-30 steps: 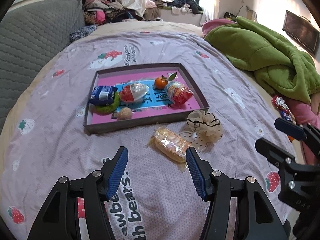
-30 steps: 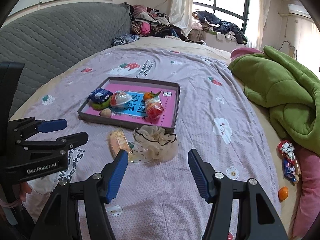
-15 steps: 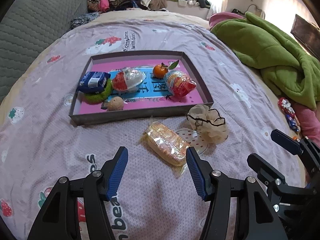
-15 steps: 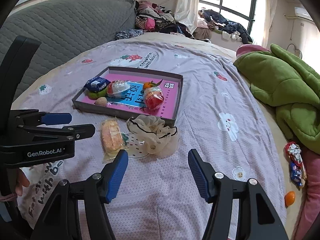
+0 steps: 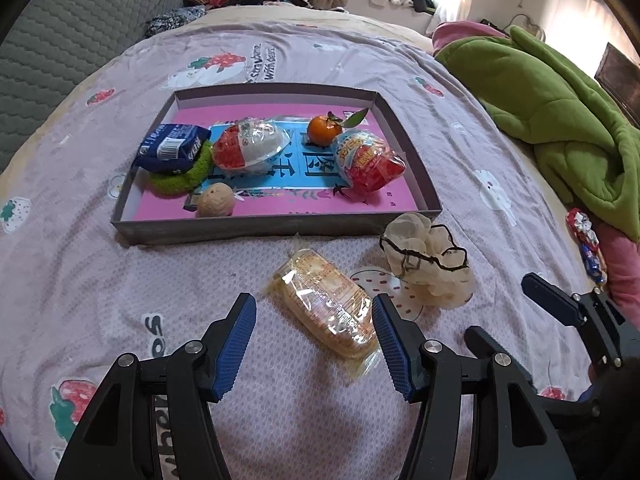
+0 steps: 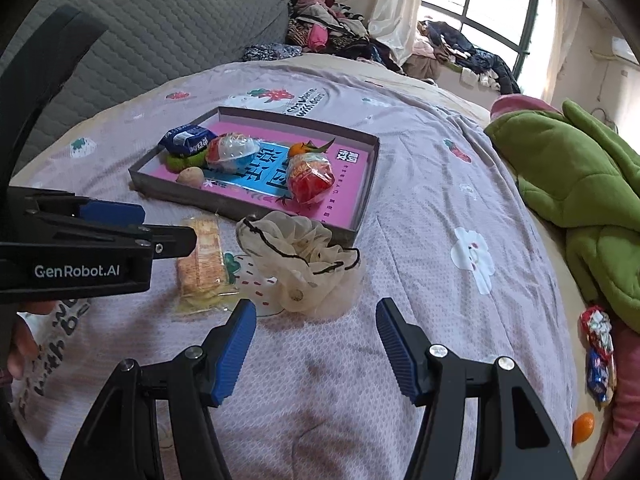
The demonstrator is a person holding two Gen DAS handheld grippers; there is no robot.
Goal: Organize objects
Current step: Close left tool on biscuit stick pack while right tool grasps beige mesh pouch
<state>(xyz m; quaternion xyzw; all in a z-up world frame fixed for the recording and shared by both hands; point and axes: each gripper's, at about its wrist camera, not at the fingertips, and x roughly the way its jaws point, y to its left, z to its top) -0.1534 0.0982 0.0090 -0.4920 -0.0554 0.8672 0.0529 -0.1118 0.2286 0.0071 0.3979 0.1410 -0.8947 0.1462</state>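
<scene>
Both wrist views downward, sharing the tray (image 5: 276, 226).

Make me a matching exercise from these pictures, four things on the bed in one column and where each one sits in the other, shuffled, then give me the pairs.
Things:
1. small orange tangerine with a green leaf
2. clear-wrapped pack of yellow crackers
3. cream gauze scrunchie with black trim
4. blue snack packet

Places:
A. on top of the green ring, inside the grey tray
B. on the bedspread, ahead of the open left gripper
C. on the bedspread at the tray's near right corner
D. inside the tray, behind the red snack bag

Pairs: 1-D, 2-B, 3-C, 4-A
</scene>
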